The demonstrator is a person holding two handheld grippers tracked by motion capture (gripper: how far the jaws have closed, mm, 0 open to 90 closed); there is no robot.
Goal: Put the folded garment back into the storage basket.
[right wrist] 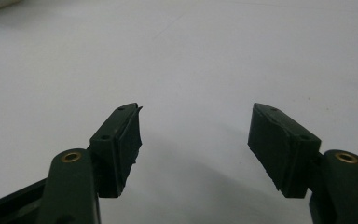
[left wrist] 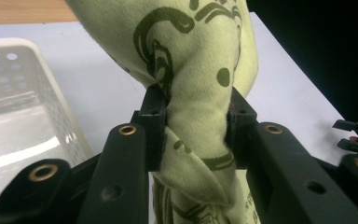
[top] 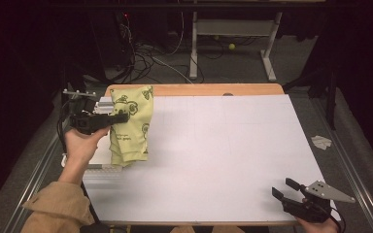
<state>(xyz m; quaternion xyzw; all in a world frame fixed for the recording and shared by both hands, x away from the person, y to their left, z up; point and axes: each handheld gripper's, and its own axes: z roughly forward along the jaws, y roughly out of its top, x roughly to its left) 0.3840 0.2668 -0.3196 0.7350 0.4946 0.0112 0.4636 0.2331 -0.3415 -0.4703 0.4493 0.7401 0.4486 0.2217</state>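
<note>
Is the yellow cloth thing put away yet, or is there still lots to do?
Already done: the left gripper has clamped the yellow-green cloth and lifted it above the white basket. In hand: the cloth hangs bunched from its jaws. Left: setting it down somewhere, probably smoothing or folding it. The right gripper waits open over the bare white table.
</note>
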